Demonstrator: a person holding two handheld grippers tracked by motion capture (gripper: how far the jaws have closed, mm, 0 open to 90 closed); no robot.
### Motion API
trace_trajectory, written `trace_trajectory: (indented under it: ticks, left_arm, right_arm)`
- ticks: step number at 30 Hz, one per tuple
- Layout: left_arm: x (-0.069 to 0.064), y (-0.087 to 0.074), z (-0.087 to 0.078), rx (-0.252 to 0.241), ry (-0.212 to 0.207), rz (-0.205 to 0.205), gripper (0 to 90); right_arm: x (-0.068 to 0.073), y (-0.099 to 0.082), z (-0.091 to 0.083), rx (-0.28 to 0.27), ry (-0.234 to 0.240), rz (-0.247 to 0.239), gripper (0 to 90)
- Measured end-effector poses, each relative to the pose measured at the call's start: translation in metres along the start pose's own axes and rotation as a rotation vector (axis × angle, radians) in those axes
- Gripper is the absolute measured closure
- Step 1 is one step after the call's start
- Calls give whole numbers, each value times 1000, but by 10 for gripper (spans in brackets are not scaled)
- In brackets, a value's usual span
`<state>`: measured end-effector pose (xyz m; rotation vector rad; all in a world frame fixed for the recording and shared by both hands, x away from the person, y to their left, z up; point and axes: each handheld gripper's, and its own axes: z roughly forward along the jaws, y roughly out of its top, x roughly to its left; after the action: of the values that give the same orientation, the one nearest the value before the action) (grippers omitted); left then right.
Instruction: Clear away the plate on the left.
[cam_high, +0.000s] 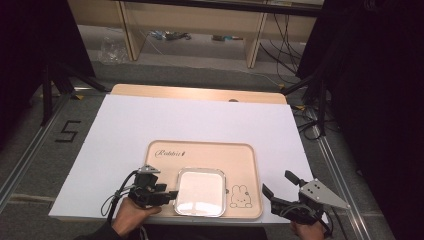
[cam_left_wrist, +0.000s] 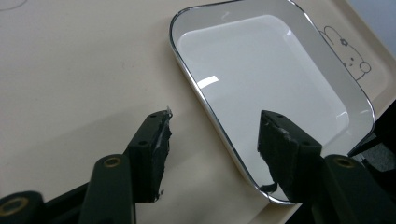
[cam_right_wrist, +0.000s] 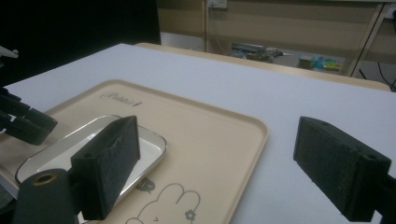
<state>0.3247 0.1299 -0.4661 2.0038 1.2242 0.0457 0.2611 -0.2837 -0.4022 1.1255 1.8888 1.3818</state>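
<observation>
A white rectangular dish (cam_high: 200, 192) with a shiny metal rim lies empty on a beige tray (cam_high: 200, 155) near the table's front edge. My left gripper (cam_high: 169, 195) is at the dish's left side, open. In the left gripper view the left gripper (cam_left_wrist: 215, 140) straddles the rim of the dish (cam_left_wrist: 261, 70), one jaw over the tray (cam_left_wrist: 84, 70) and the other over the dish's inside. My right gripper (cam_high: 278, 185) stands open just right of the tray. In the right gripper view the right gripper (cam_right_wrist: 224, 163) spans the edge of the tray (cam_right_wrist: 201, 135), holding nothing.
The tray carries a rabbit drawing (cam_high: 241, 196) at its front right and lettering at its back left. It rests on a white sheet (cam_high: 190, 120) over a wooden table (cam_high: 200, 92). Shelving, cables and black stands lie on the floor beyond.
</observation>
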Motion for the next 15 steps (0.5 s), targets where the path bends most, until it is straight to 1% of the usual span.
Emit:
trace_trajectory:
  ticks: [1, 2, 3, 4, 5, 6, 7, 8, 10, 12, 13, 14, 15]
  left_arm:
    - [0, 0, 0, -9, -2, -10, 413]
    - [-1, 1, 0, -10, 9, -12, 398]
    - [1, 1, -1, -5, 10, 3, 376]
    - [0, 1, -1, -16, 19, -12, 354]
    - [1, 2, -1, -19, 19, -9, 331]
    - [1, 2, -3, -34, 20, -13, 314]
    - [2, 3, -4, -35, 14, -8, 289]
    - [3, 4, -6, -40, 15, 3, 289]
    - [5, 6, -8, -56, 19, 1, 257]
    - [6, 7, -11, -65, 17, -8, 227]
    - [7, 8, -12, -66, 20, -5, 206]
    - [9, 9, -14, -67, 26, 14, 197]
    - [10, 10, -16, -69, 26, 17, 195]
  right_arm:
    - [1, 0, 0, 11, 6, 12, 152]
    - [1, 0, 0, 13, 4, 10, 152]
    - [1, 0, -1, 14, 4, 9, 152]
    - [1, 0, -1, 12, 4, 8, 152]
    - [1, 0, -1, 16, 1, 8, 152]
    - [1, 0, -1, 17, -2, 8, 152]
    - [0, 1, -2, 14, -9, -7, 152]
    - [0, 1, -2, 14, -9, -7, 152]
    - [-1, 0, -1, 10, -11, -16, 152]
    - [-1, 0, -1, 5, -2, -16, 152]
    - [0, 1, -1, 9, -1, -6, 152]
    - [0, 1, -2, 14, -9, -7, 152]
    - [0, 1, -2, 13, -9, -7, 152]
